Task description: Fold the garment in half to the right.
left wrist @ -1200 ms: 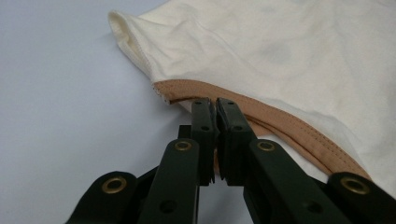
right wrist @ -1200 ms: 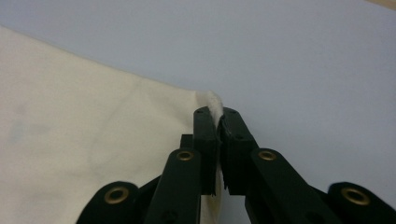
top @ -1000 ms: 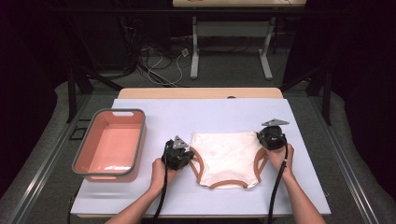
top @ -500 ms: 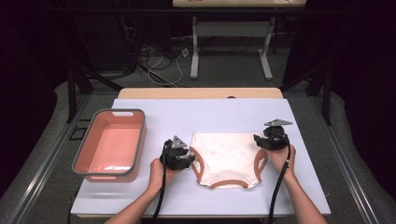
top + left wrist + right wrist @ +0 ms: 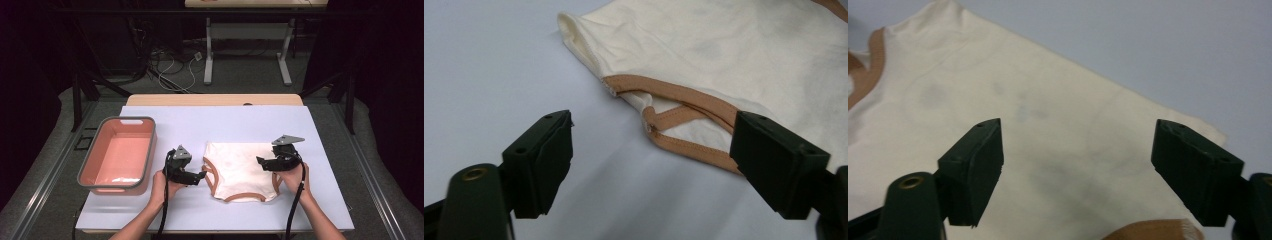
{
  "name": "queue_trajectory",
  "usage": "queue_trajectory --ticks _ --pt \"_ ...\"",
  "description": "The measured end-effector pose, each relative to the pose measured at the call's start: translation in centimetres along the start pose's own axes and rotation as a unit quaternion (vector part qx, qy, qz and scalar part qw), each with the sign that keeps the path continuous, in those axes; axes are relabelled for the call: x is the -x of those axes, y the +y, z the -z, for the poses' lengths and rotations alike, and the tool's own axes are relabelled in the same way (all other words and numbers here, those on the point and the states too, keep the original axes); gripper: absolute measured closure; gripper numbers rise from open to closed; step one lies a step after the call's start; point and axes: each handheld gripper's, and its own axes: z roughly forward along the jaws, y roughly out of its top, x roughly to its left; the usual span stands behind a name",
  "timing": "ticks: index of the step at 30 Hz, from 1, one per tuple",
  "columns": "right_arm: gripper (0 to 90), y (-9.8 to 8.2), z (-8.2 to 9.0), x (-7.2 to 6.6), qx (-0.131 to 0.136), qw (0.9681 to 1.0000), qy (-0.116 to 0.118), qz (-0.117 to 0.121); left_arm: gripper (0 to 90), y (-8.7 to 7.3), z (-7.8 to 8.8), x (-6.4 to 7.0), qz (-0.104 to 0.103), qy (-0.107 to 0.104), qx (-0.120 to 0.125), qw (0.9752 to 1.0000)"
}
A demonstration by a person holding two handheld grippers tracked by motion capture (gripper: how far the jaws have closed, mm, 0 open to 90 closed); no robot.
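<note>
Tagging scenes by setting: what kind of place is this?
Probably a lab or recording workspace, not a home. A table under a pale cover stands on grey flooring ringed by dark curtains; loose cables lie on the floor behind it beside the white legs of another desk.

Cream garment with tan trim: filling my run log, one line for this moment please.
cream garment with tan trim: flat on table | left hand-held gripper: open | right hand-held gripper: open

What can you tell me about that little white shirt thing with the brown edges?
The cream garment looks like soft, thin cloth with tan-brown trim round its openings. It lies flat and spread out on the pale blue-white table cover, slightly wrinkled, with faint grey smudges. It sits right of the pink bin, between two grippers. Nothing grips it.
</note>
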Motion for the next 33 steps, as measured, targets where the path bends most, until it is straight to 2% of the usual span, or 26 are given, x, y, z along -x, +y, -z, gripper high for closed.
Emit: queue_trajectory --ticks 3,5,8,10,17,20,21,22,29,32,33 --pt "15.9 0.0 0.2 -1.0 0.001 0.9998 0.016 0.012 12.8 0.1 0.2 0.1 -0.007 0.003 -0.002 1.0" --pt "16.0 0.0 0.4 -1.7 -0.003 0.9995 0.023 0.022 5.0 0.1 0.2 0.3 -0.009 0.009 -0.002 0.9999" --pt "15.3 0.0 0.5 -2.7 -0.003 0.9989 0.038 0.029 0.3 0.1 0.3 0.4 -0.01 0.012 0.0 0.9999" --pt "14.4 0.0 0.5 -3.3 0.0 0.9984 0.045 0.035 0.3 0.1 0.4 0.4 -0.012 0.012 -0.001 0.9999" --pt "9.7 0.1 0.5 -5.5 -0.017 0.9954 0.077 0.055 0.1 0.1 0.4 0.2 -0.014 0.011 0.001 0.9998" --pt "9.0 0.2 0.5 -6.6 -0.015 0.9944 0.083 0.063 0.1 0.1 0.5 0.1 -0.015 0.013 0.002 0.9998" --pt "8.6 0.2 0.3 -6.9 -0.005 0.9936 0.09 0.068 0.1 0.1 0.5 0.1 -0.013 0.012 0.002 0.9998" --pt "8.1 0.2 0.3 -7.2 -0.017 0.993 0.092 0.073 0.1 0.0 0.5 0.1 -0.013 0.012 0.005 0.9998" --pt "8.8 0.3 0.1 -9.5 -0.029 0.9881 0.111 0.102 0.1 0.0 0.7 -0.1 -0.016 0.014 0.005 0.9998" --pt "10.1 0.2 -0.2 -10.4 -0.026 0.9867 0.114 0.113 0.1 0.0 0.7 -0.1 -0.014 0.014 0.01 0.9998" --pt "10.8 0.3 -0.1 -10.6 -0.033 0.9857 0.117 0.116 0.1 0.0 0.8 -0.2 -0.017 0.018 0.009 0.9997"
